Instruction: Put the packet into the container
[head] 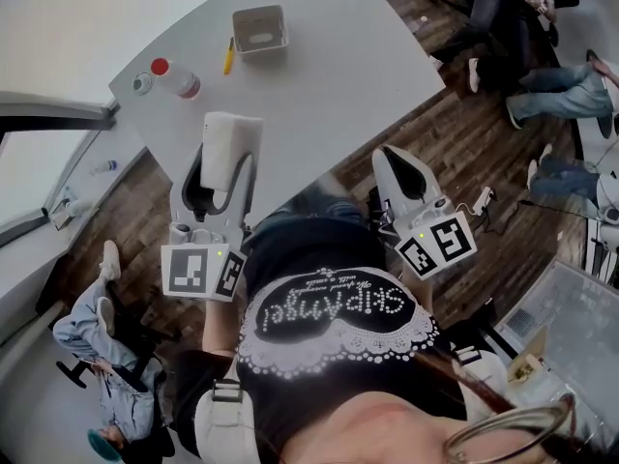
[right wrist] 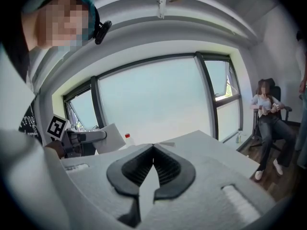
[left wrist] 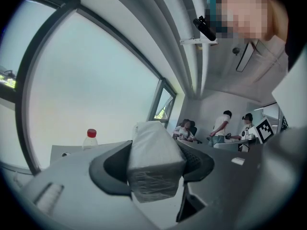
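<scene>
A white wrapped packet [head: 230, 146] stands up between the jaws of my left gripper [head: 222, 167], which is shut on it above the near edge of the grey table [head: 329, 85]. In the left gripper view the packet [left wrist: 153, 159] fills the gap between the dark pads. The container [head: 259, 32], a small grey open box, sits further out on the table, beyond the packet. My right gripper [head: 392, 159] hovers at the table's near right edge; its jaws [right wrist: 153, 150] are shut with nothing between them. From the right gripper view the packet [right wrist: 106, 137] shows at the left.
A clear bottle with a red cap [head: 177, 78] lies left of the container, with a small round lid [head: 142, 84] beside it. A yellow pen [head: 229, 56] rests next to the container. People sit around on the wooden floor [head: 464, 133].
</scene>
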{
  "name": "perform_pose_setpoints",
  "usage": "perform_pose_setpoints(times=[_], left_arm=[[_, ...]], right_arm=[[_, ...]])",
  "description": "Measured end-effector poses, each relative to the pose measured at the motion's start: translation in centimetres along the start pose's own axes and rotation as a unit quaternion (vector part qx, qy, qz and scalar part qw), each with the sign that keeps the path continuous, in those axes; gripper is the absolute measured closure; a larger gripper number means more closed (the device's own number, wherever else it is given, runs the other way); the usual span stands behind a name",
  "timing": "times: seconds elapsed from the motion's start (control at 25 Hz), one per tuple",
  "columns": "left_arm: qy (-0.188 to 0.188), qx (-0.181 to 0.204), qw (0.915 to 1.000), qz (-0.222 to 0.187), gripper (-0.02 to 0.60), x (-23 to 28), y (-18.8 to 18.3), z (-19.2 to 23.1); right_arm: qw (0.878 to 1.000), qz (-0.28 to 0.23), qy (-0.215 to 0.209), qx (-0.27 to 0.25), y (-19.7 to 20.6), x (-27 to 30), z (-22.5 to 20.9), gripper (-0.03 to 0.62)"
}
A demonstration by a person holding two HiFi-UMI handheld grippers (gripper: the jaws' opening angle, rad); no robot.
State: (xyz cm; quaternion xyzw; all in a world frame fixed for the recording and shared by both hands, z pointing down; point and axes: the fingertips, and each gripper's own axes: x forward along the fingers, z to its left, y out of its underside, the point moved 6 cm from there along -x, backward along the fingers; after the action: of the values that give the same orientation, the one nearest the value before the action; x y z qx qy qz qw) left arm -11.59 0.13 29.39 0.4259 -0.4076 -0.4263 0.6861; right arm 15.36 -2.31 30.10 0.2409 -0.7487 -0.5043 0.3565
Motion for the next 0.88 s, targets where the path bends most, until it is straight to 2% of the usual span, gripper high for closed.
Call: perform_pose_setpoints(times=[0.52, 0.88], left_arm=[[-0.065, -0.014, 0.9976, -0.021, 0.305, 3.6, -1.4, -1.0], [-0.127, -0.013, 0.9912, -0.035, 0.305, 4.3, -1.3, -2.0]], right_arm=[[0.997, 0.017, -0.072, -0.013, -3.1, 4.9, -4.5, 0.592], [0.991, 0.026, -0.129, -0.019, -3.8, 7.4, -7.1, 0.591]])
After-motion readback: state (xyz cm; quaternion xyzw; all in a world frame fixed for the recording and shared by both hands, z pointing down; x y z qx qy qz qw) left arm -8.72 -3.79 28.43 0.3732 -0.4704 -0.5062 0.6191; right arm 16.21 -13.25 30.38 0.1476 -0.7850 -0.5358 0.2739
